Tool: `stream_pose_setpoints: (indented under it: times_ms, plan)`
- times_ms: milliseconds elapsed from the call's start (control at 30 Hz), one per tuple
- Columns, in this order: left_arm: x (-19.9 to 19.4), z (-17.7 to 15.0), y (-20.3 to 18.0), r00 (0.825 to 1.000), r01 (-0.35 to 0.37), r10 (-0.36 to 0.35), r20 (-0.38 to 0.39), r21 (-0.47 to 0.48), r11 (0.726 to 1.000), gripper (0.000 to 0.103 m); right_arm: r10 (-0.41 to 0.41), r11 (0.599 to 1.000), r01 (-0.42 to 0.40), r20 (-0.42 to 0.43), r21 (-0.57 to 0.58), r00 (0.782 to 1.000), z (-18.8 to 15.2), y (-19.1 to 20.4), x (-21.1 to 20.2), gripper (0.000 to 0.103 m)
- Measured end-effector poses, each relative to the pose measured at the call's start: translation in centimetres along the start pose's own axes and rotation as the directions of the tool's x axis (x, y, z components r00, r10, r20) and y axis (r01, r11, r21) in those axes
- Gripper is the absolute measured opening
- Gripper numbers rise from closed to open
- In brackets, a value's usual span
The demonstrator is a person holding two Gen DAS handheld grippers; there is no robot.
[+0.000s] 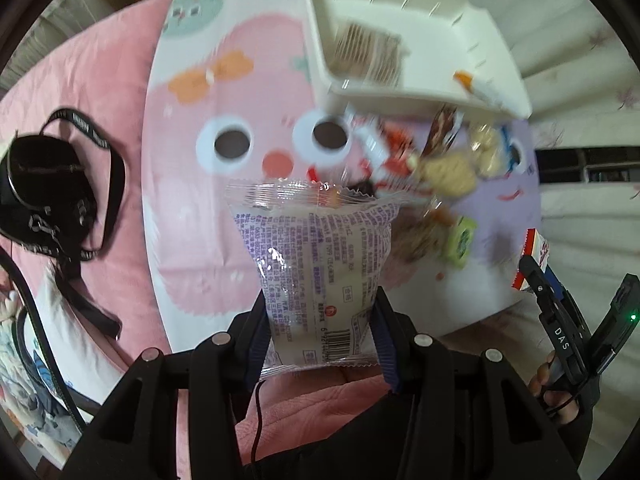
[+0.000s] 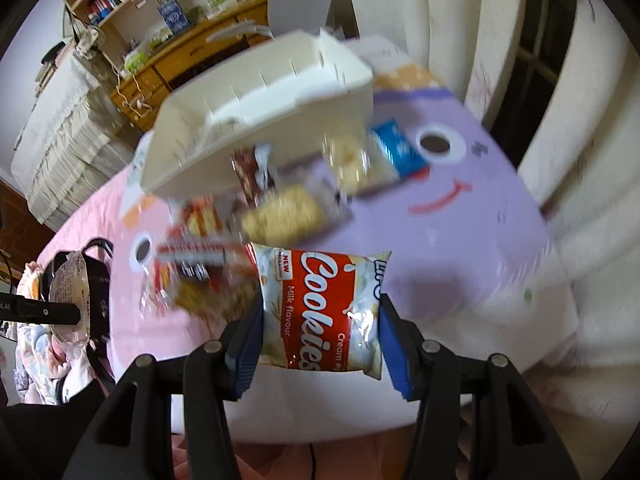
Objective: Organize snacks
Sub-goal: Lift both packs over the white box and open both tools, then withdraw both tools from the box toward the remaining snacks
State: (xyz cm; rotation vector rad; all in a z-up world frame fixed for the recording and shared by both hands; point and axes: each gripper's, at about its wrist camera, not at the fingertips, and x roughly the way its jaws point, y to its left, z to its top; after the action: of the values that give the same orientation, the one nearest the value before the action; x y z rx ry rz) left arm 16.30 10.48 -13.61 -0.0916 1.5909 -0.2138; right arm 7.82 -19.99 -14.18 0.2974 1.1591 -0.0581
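Observation:
My left gripper [image 1: 318, 308] is shut on a clear-and-purple printed snack packet [image 1: 312, 264], held above the pink and lilac cartoon mat [image 1: 224, 92]. My right gripper [image 2: 320, 312] is shut on a red and white "Cookies" milk flavour packet [image 2: 320, 308]. A white box [image 1: 424, 40] stands at the far side of the mat with a brown-striped snack [image 1: 368, 52] and an orange-tipped packet [image 1: 476, 84] inside; it also shows in the right wrist view [image 2: 264, 92]. A pile of mixed snacks [image 1: 436, 168] lies in front of the box, also seen in the right wrist view [image 2: 276, 212].
A black camera with strap [image 1: 44, 196] lies on the pink bedding left of the mat. White curtains [image 2: 448, 20] hang at the right. A wooden shelf and desk [image 2: 172, 40] stand behind. My right gripper [image 1: 532, 272] with its packet shows at the left wrist view's right edge.

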Motion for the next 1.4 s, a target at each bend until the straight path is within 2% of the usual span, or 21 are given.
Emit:
stream_pose_setpoints:
  times_ms: [167,367,700,867,1000,1233,1300,1400]
  plan:
    - [-3.3,2.5,-2.2,0.996,0.005,-0.007,0.085,0.02,1.0,0.045,0.027,0.999,-0.024,0.065,-0.047,0.998,4.1,0.5,-1.4,0.054]
    - [-5.4,6.1,-4.6,0.988,0.014,-0.017,0.15,0.018,1.0,0.045,0.07,0.994,-0.058,0.12,-0.096,0.99,8.5,0.5,-1.9,0.054]
    - [-5.4,12.3,-8.0,0.976,0.044,-0.042,0.212,-0.005,0.999,0.045,0.132,0.982,-0.096,0.229,-0.162,0.965,14.6,-0.6,-0.8,0.054]
    - [-4.6,14.9,-10.2,0.968,0.074,-0.069,0.24,-0.01,0.997,0.045,0.165,0.975,-0.116,0.266,-0.19,0.95,16.5,-0.9,0.3,0.054]
    - [-3.8,16.5,-12.2,0.963,0.098,-0.097,0.253,0.009,0.995,0.045,0.176,0.97,-0.124,0.253,-0.209,0.951,18.0,-1.3,1.8,0.054]
    - [-1.9,18.0,-14.7,0.967,0.098,-0.107,0.233,0.052,0.994,0.046,0.184,0.969,-0.148,0.182,-0.197,0.966,19.3,-2.0,4.7,0.057]
    - [-1.3,18.3,-15.2,0.97,0.07,-0.079,0.23,0.048,0.996,0.048,0.171,0.971,-0.145,0.127,-0.19,0.977,19.5,-2.2,6.0,0.065]
    - [-0.7,18.5,-15.8,0.975,0.014,-0.024,0.222,0.047,0.999,0.049,0.164,0.977,-0.152,0.066,-0.149,0.984,19.5,-2.9,7.4,0.07]
